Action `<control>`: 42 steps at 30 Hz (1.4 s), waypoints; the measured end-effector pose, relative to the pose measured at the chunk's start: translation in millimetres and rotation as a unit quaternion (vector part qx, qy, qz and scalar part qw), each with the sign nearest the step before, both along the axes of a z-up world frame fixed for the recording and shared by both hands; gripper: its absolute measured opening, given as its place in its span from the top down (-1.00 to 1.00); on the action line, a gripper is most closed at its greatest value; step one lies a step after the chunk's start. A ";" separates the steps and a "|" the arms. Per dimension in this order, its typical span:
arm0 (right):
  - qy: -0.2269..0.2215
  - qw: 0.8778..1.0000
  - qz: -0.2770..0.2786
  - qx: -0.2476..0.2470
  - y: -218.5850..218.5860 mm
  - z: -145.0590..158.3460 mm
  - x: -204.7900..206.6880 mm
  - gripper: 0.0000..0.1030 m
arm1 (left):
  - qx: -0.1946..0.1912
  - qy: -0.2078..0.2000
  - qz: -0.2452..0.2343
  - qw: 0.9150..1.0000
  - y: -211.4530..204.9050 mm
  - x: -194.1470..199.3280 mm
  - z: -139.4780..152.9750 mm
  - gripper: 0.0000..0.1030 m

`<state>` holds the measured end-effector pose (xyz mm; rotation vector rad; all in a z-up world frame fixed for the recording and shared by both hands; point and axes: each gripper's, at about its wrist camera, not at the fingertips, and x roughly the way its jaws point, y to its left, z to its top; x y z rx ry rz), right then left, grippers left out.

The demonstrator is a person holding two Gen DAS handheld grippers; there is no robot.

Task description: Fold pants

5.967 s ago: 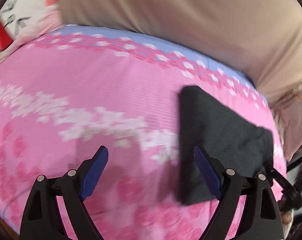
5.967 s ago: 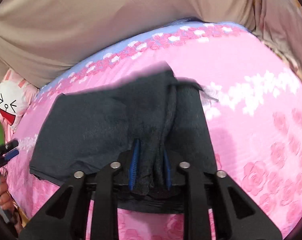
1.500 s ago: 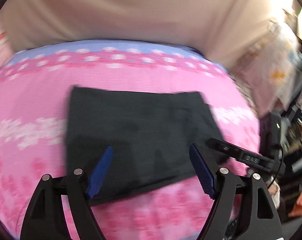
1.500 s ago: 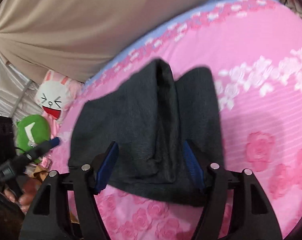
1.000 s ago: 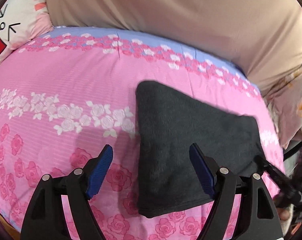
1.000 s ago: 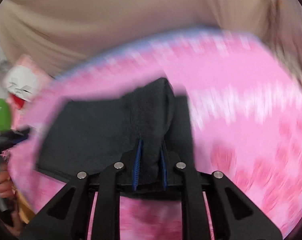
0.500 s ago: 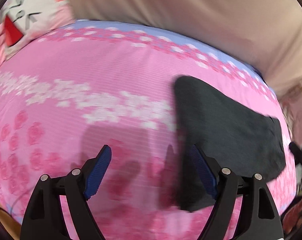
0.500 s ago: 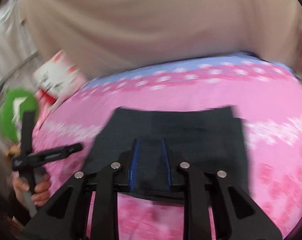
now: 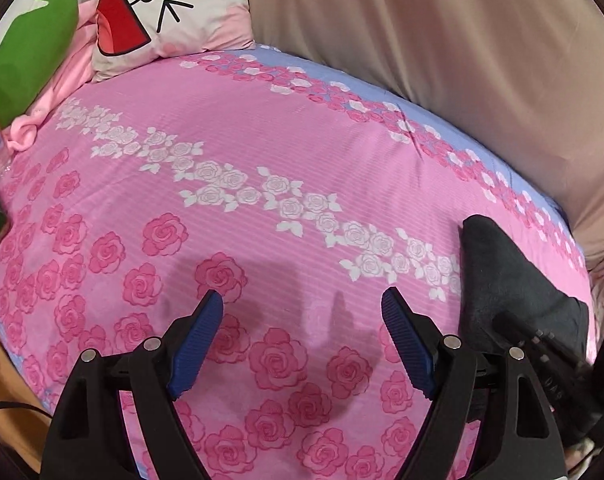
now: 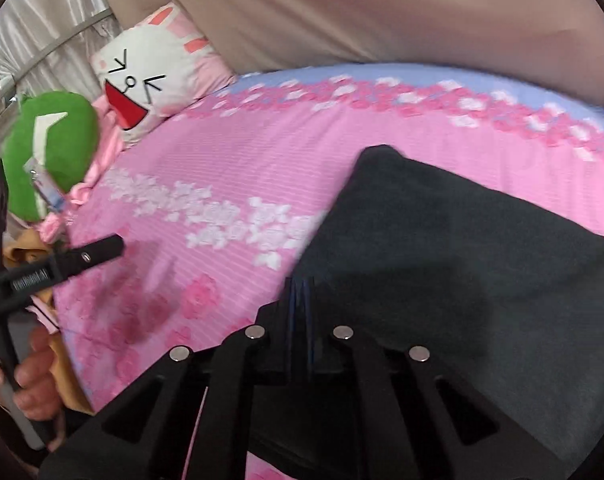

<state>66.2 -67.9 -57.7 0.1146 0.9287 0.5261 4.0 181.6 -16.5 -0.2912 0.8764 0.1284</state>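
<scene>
**A:** Your right gripper [image 10: 300, 296] has its pads pressed together at the near left edge of the pants [image 10: 461, 260]. I can't tell whether a sliver of cloth is caught between them.

**B:** A second ago you were pinching up a tall ridge of cloth there. That ridge is gone, and the pants now lie flat as a dark rectangle ahead and to the right of that gripper. I'd judge the fold laid down and the job close to finished.

**A:** Your left gripper [image 9: 302, 344] is spread wide and holds nothing. It has swung off the pants [image 9: 509, 288], which now sit off its right finger, and only bedspread [image 9: 262, 160] lies ahead of it.

**B:** Further out, ahead and to the left, there's a pillow [image 9: 162, 12]. You have no basket or box in view.
</scene>
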 end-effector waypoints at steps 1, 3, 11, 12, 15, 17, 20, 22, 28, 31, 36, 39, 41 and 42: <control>-0.009 1.000 0.002 0.005 4.2 -9.4 3.4 0.98 | -0.001 -0.001 -0.006 1.000 -4.8 2.4 -1.1 -0.53; 0.003 1.000 0.003 0.003 4.1 -7.3 4.0 0.95 | -0.001 0.006 -0.024 1.000 -19.7 8.0 -2.9 -0.53; -0.044 0.990 -0.121 -0.052 -101.3 4.0 -44.6 0.88 | 0.004 0.021 -0.124 0.992 -101.1 5.9 -7.7 -0.57; -0.031 0.985 -0.155 -0.071 -125.9 -11.7 -50.0 0.89 | 0.007 0.026 -0.130 0.991 -109.7 6.4 -11.1 -0.57; 0.001 0.982 -0.183 0.050 -179.6 -32.0 -65.8 1.00 | 0.014 0.040 -0.155 0.987 -140.5 9.0 -22.2 -0.57; -0.013 0.975 -0.207 0.074 -192.8 -27.1 -75.2 0.95 | 0.027 0.044 -0.164 0.985 -157.0 10.9 -23.9 -0.57; -0.026 0.970 -0.232 0.065 -209.5 -25.7 -76.8 0.87 | 0.034 0.044 -0.173 0.983 -175.7 10.3 -23.0 -0.57; -0.023 0.971 -0.228 0.072 -212.6 -32.9 -74.6 0.87 | 0.053 0.046 -0.176 0.982 -187.4 8.7 -23.6 -0.57; -0.092 0.961 -0.259 0.022 -220.5 -3.9 -94.3 0.60 | 0.124 0.039 -0.166 0.977 -206.7 1.9 -23.4 -0.61; -0.050 0.964 -0.260 0.011 -236.1 -8.2 -93.8 -0.03 | 0.134 0.037 -0.165 0.977 -209.4 2.3 -24.1 -0.61; -0.052 0.966 -0.252 0.026 -234.9 -19.4 -96.5 0.11 | 0.136 0.044 -0.162 0.976 -212.5 5.2 -27.5 -0.62; -0.074 0.962 -0.261 0.038 -239.1 -5.8 -101.3 0.23 | 0.140 0.044 -0.161 0.976 -214.2 6.2 -28.0 -0.62; -0.063 0.967 -0.242 0.040 -236.6 -3.6 -95.9 0.22 | 0.143 0.044 -0.159 0.976 -214.2 6.0 -28.2 -0.66; -0.044 0.973 -0.223 0.039 -232.7 -9.1 -91.4 0.21 | 0.143 0.044 -0.158 0.976 -214.4 6.1 -28.7 -0.67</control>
